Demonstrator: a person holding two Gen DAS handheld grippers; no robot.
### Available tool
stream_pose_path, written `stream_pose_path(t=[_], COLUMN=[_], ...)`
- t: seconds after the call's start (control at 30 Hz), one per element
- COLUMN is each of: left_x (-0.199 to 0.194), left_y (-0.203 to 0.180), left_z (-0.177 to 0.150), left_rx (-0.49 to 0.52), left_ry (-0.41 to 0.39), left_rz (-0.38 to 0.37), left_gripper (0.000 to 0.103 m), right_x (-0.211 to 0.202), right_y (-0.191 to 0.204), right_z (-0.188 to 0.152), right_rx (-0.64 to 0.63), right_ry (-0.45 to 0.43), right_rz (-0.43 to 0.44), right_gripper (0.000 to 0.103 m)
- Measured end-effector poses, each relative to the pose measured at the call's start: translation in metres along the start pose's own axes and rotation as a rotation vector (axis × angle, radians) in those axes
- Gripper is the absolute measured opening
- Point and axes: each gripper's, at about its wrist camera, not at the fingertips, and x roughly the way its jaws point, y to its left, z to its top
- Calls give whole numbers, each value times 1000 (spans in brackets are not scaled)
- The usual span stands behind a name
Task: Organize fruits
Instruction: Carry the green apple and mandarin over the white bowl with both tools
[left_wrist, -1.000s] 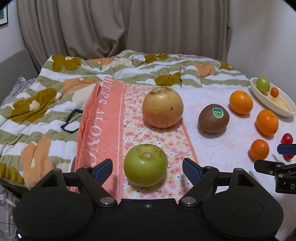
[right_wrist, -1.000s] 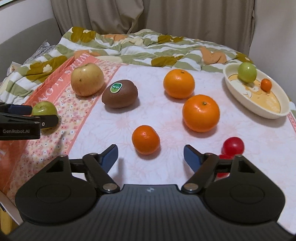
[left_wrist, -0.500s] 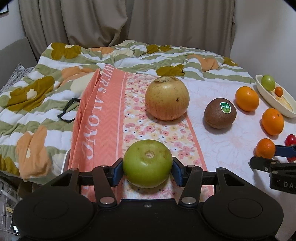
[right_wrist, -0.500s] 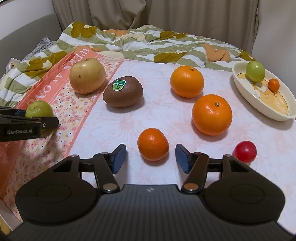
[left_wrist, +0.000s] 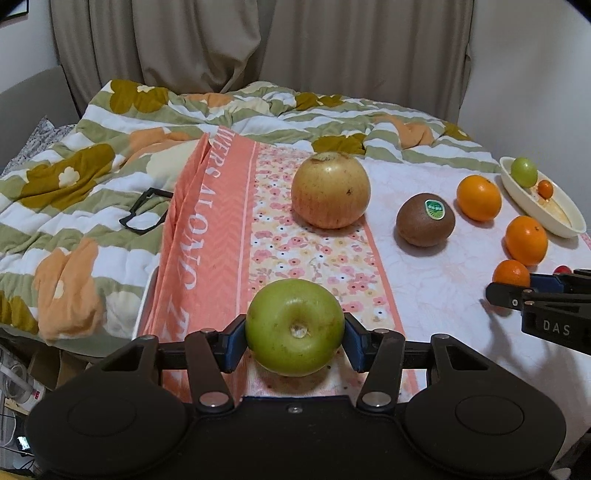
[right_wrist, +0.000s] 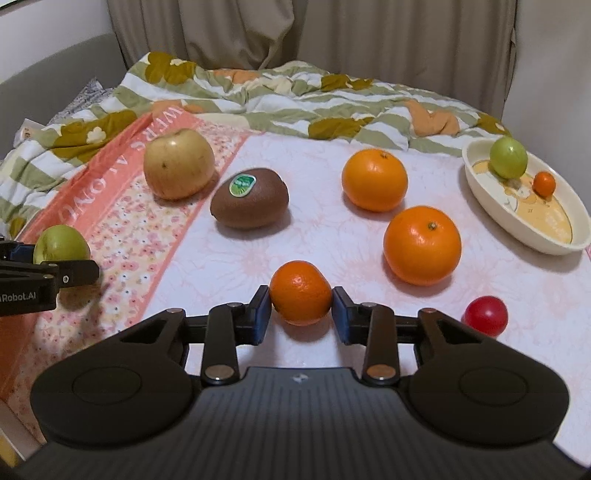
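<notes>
Both of my tools have drawn in since a second ago, when each stood spread with its fruit loose between the pads. Now my left tool (left_wrist: 295, 341) is pinching the green apple (left_wrist: 294, 326) from both sides at the near end of the floral cloth (left_wrist: 221, 229), and the apple looks raised slightly off the cloth. My right tool (right_wrist: 301, 314) is closing around the small mandarin (right_wrist: 300, 292); the left pad seems to touch the peel, while I cannot tell whether the right pad touches, and the fruit sits on the pale bed cover (right_wrist: 317, 155). Farther along the cloth lies the large yellow apple (left_wrist: 330, 190), with the stickered kiwi (left_wrist: 424, 219) just to its right. Two bigger oranges (right_wrist: 422, 245) sit right of the kiwi, one behind the other, and a red cherry tomato (right_wrist: 485, 315) rests near my right tool. At the far right, the cream oval dish (right_wrist: 524, 229) holds a small green fruit (right_wrist: 508, 157) and a tiny orange one (right_wrist: 544, 184). A striped flowered quilt (left_wrist: 92, 184) is rumpled to the left and behind, with black glasses (left_wrist: 144, 216) on it.
</notes>
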Motion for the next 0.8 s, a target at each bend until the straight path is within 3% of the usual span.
stream_pose_path(t=[0.47, 0.8], left_x=[-65, -111], left_y=[-21, -69], left_z=[13, 32], left_rx=[-13, 0], left_ry=[-86, -150], left_rz=[-11, -25], left_gripper=[57, 57], right_x=[-61, -123], right_y=[-2, -45], right_z=[14, 26], right_rx=[5, 43], right_ry=[-69, -129], right_rz=[13, 14], right_gripper=[51, 51])
